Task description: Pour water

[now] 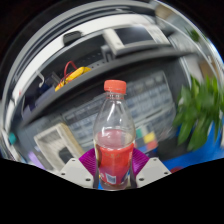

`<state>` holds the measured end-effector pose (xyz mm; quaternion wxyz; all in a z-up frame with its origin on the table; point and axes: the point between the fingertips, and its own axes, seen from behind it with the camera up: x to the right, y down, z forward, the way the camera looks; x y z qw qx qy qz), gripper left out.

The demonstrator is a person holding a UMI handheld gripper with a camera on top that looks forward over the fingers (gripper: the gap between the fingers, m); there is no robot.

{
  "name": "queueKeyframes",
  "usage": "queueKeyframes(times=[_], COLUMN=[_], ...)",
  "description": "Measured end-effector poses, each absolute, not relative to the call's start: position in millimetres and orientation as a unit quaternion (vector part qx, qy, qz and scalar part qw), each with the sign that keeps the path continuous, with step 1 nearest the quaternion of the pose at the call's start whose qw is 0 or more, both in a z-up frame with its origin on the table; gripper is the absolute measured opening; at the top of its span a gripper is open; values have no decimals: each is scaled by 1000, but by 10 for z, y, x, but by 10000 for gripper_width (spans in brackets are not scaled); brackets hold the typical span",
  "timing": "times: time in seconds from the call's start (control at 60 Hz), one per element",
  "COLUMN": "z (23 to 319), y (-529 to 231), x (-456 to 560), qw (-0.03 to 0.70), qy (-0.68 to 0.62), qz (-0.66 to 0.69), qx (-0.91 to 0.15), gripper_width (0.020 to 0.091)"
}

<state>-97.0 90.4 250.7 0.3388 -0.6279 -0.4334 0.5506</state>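
A clear plastic bottle [114,135] with an orange-red cap and red liquid in its lower half stands upright between my fingers. My gripper [113,168] is shut on the bottle, with the magenta pads [86,160] pressing against its lower body on both sides. A blue and white label shows low on the bottle. The bottle's base is hidden behind the gripper body. The surroundings look tilted, so the bottle seems lifted off any surface.
Behind the bottle are shelves [110,60] with electronic boxes and cables. A green leafy plant [200,115] stands to the right. A beige device [55,140] sits at the left, and a blue surface [185,158] lies below the plant.
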Motion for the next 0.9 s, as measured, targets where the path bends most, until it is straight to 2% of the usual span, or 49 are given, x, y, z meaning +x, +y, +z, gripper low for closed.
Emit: queueKeyframes(times=[0.05, 0.117, 0.183, 0.4, 0.65, 0.667, 0.75, 0.9], z=[2474, 2487, 2347, 1620, 822, 920, 884, 900], y=[1212, 1551, 1823, 2438, 2573, 2566, 2557, 2551], x=[-988, -978, -994, -1103, -1129, -1149, -1117, -1115], qw=[411, 458, 480, 478, 453, 466, 467, 471], qy=[-462, -494, -502, -526, -547, -538, -524, -529], qz=[515, 463, 447, 398, 383, 397, 412, 410], qx=[-594, -576, -563, -580, -590, -580, -581, -575], gripper_width=[432, 431, 432, 430, 436, 436, 442, 508])
